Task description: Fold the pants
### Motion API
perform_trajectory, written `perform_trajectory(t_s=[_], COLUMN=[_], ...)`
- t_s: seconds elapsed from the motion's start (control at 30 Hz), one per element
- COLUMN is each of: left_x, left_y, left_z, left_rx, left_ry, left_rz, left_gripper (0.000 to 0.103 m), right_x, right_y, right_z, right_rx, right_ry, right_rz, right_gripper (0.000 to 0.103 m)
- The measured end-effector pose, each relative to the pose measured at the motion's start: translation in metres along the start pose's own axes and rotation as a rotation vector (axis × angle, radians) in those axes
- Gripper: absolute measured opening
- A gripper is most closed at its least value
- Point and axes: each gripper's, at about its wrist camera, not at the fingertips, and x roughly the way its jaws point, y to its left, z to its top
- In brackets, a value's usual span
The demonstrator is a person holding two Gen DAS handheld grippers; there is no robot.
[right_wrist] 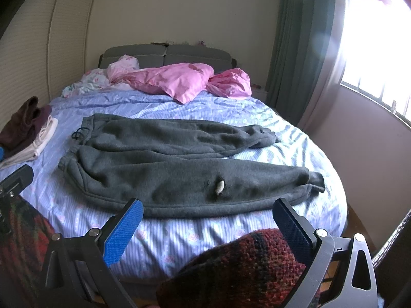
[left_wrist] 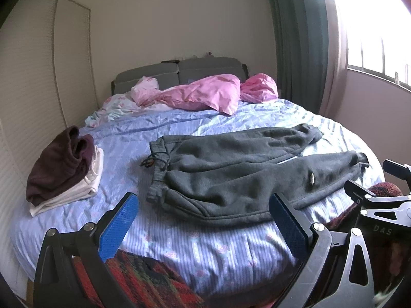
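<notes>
Dark grey sweatpants [left_wrist: 231, 172] lie spread flat across the blue bedsheet [left_wrist: 123, 133], waistband to the left, both legs pointing right; they also show in the right wrist view [right_wrist: 179, 164]. The near leg has a small hole with a pale patch [right_wrist: 219, 187]. My left gripper [left_wrist: 203, 202] is open and empty, held at the bed's near edge just short of the waistband side. My right gripper [right_wrist: 208, 208] is open and empty, held just short of the near leg's lower edge.
A folded stack of maroon and white clothes [left_wrist: 64, 169] sits on the bed's left side. Pink pillows and bedding [left_wrist: 205, 92] lie at the grey headboard. A red knitted sleeve [right_wrist: 244, 264] shows below the grippers. A window and green curtain [left_wrist: 300, 38] are to the right.
</notes>
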Motion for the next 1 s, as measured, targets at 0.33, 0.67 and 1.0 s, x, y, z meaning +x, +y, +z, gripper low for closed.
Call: perform_trajectory(t_s=[0.33, 0.67, 1.0], left_x=[-0.0034, -0.0071, -0.01], left_y=[0.0001, 0.0007, 0.0012], left_z=[0.0001, 0.0016, 0.0042], left_rx=[-0.001, -0.004, -0.007], left_ry=[-0.015, -0.026, -0.038], left_rz=[-0.006, -0.005, 0.0], left_gripper=[0.103, 0.103, 0.103], right_x=[-0.0037, -0.0039, -0.0066], right_y=[-0.0033, -0.0024, -0.0033], right_z=[0.0008, 0.0035, 0.0063], right_rx=[0.002, 0.001, 0.003], right_ry=[-0.003, -0.01, -0.018], right_rz=[-0.002, -0.001, 0.0], right_gripper=[0.102, 0.102, 0.102])
